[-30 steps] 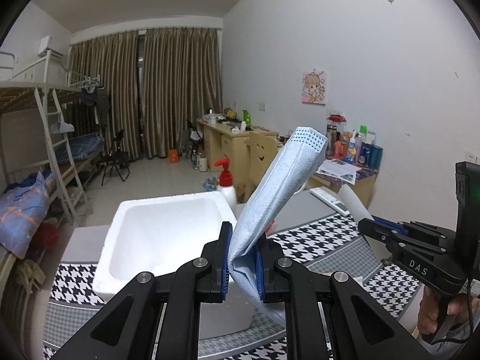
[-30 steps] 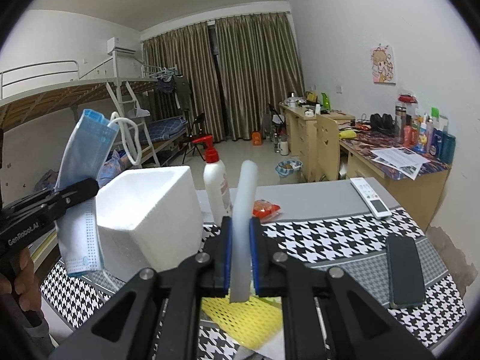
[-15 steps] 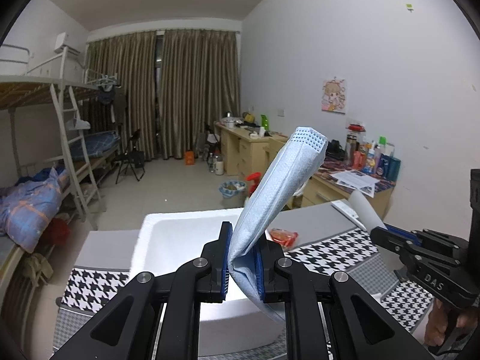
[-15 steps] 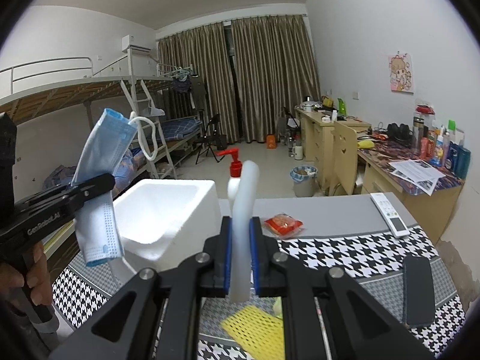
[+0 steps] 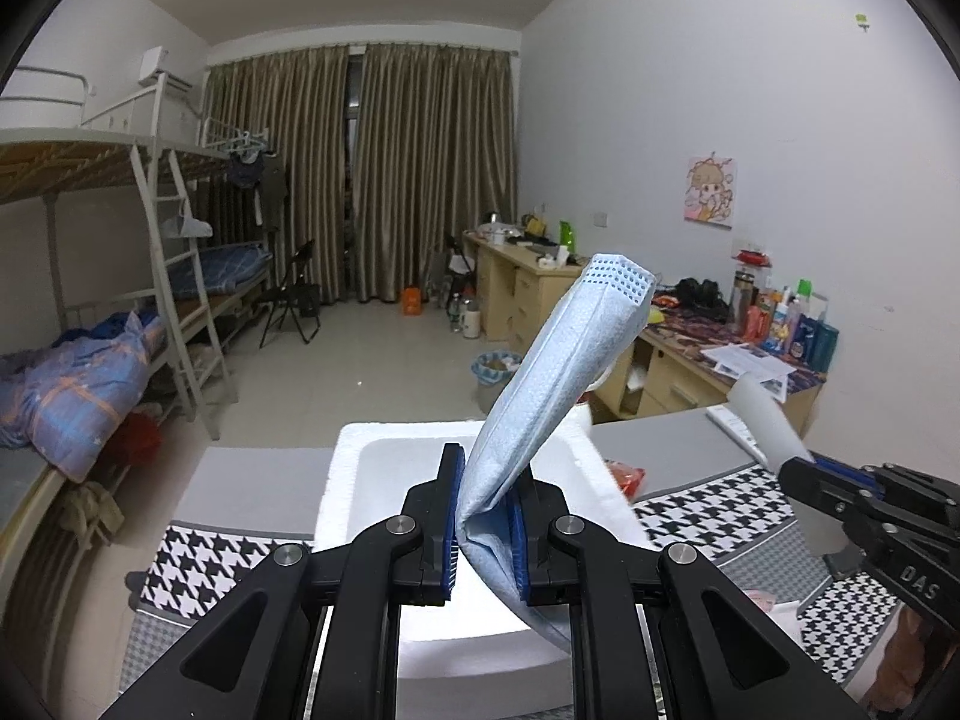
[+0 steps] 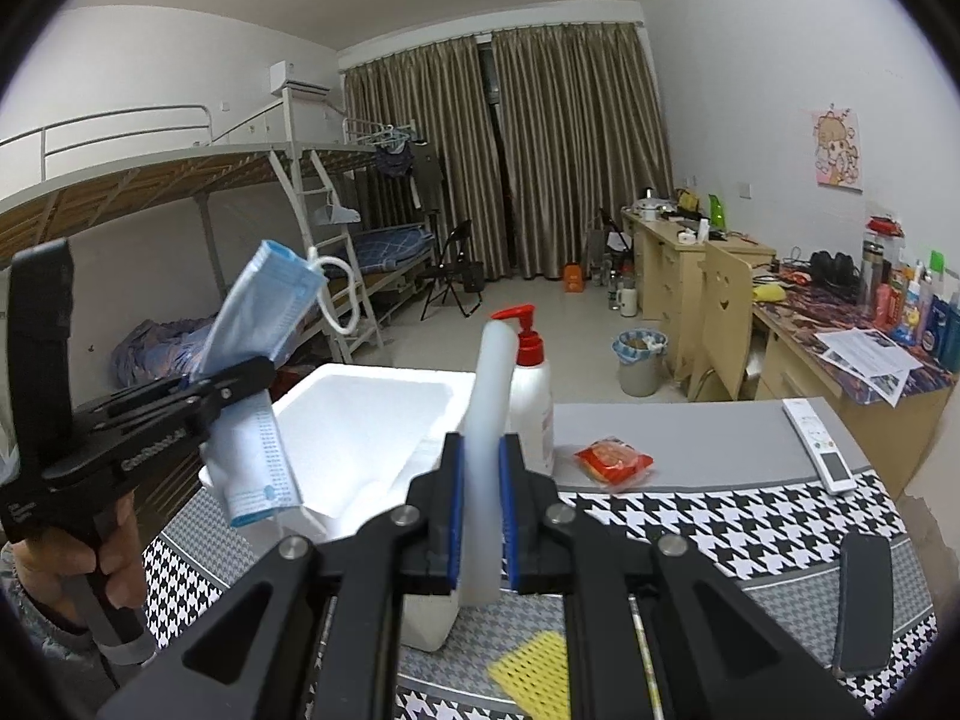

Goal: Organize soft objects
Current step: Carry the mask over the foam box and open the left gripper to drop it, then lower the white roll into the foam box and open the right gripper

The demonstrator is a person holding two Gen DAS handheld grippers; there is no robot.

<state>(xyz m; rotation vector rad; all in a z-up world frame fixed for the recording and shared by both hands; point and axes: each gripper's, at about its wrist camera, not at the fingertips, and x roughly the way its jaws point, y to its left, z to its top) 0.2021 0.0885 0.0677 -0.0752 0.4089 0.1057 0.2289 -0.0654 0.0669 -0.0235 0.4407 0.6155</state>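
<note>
My left gripper (image 5: 485, 525) is shut on a folded blue face mask (image 5: 558, 372) and holds it above the open white foam box (image 5: 384, 468). In the right wrist view the mask (image 6: 264, 324) hangs over the box's (image 6: 360, 414) left rim. My right gripper (image 6: 480, 510) is shut on a white foam strip (image 6: 489, 420) that stands upright, just right of the box. The strip also shows in the left wrist view (image 5: 765, 420) at the right.
A pump bottle with a red top (image 6: 531, 384), a red snack packet (image 6: 613, 459), a white remote (image 6: 819, 441), a black phone (image 6: 861, 606) and a yellow mesh piece (image 6: 534, 669) lie on the houndstooth table (image 6: 720, 522). Desks and a bunk bed stand behind.
Both grippers have moved forward towards the box. The mask now hangs over the box opening, and the strip stands closer to the box's right side.
</note>
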